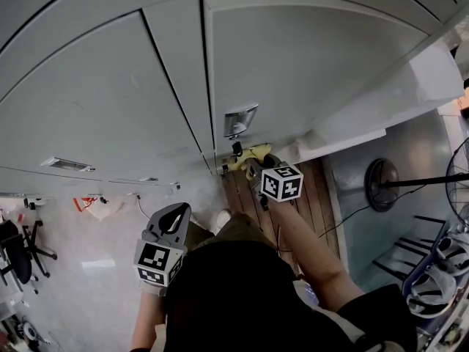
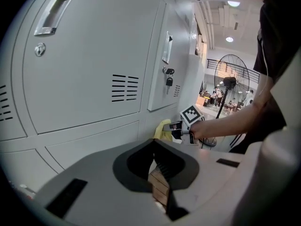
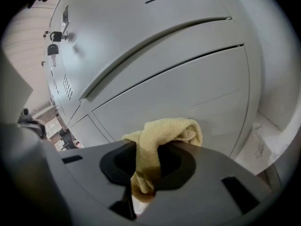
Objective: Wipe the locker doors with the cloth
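Some of the cloth (image 3: 165, 132) is hidden between the right gripper's (image 3: 145, 171) fingers.

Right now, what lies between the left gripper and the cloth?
No object: in the head view, only bare floor shows between the left gripper and the cloth.

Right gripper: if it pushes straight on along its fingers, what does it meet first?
The lower locker panel, with the yellow cloth clamped in the right gripper touching first. The gap looks small, though depth is unclear.
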`<state>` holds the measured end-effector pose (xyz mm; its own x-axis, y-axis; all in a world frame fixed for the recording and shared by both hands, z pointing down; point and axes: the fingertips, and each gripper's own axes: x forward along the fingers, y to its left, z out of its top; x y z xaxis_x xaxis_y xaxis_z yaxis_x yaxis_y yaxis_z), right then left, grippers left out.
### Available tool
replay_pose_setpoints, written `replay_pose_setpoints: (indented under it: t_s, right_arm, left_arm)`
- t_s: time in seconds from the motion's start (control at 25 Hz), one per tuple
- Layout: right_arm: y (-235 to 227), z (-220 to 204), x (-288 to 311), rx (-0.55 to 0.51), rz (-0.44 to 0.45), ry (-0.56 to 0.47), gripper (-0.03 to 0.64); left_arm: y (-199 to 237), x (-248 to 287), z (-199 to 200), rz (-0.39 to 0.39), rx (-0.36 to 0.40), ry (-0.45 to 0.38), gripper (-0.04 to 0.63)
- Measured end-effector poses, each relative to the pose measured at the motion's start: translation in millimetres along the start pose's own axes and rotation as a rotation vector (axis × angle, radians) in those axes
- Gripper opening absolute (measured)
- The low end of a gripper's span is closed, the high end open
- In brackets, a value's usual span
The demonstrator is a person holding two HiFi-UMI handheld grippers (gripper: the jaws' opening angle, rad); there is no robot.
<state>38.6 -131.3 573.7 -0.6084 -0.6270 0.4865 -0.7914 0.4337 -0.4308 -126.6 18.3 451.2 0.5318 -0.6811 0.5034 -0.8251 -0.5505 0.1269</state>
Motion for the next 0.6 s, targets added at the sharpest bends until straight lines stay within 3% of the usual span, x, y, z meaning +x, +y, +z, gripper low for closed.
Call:
replay_pose_setpoints:
  t_s: [0.6]
  right_arm:
    - [-85, 8, -32, -0.018, -0.128, 0.015, 0.084]
  left_arm:
    - [-11, 18, 8, -0.048, 0.031, 0.027, 0.009]
